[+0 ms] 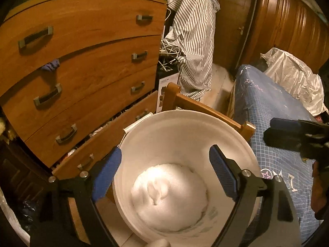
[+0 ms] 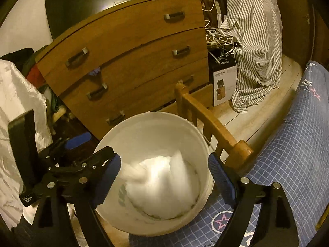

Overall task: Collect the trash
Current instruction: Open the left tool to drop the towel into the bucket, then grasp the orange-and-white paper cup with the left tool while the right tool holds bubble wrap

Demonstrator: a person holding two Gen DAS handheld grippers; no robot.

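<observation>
A white bucket point(image 1: 185, 117) stands on the floor between the drawers and the bed. In it lies a crumpled white wad point(image 1: 170, 197). My left gripper point(image 1: 164, 152) hangs over the bucket's mouth, open, with nothing between its blue pads. In the right wrist view the same bucket point(image 2: 148, 117) holds the white wad point(image 2: 164, 183), which is blurred on its left side. My right gripper point(image 2: 164, 157) is also open above the bucket, with nothing between its pads. The left gripper point(image 2: 90, 146) shows beside it at the bucket's left rim, and the right gripper point(image 1: 273, 131) shows at the right edge of the left wrist view.
A wooden chest of drawers point(image 1: 82, 61) stands behind the bucket, its bottom drawer pulled out. A wooden bed rail point(image 1: 205, 107) runs past the bucket's right side, with a blue checked sheet point(image 1: 267, 107) beyond. A striped shirt point(image 1: 195, 41) hangs over a box point(image 2: 224, 82).
</observation>
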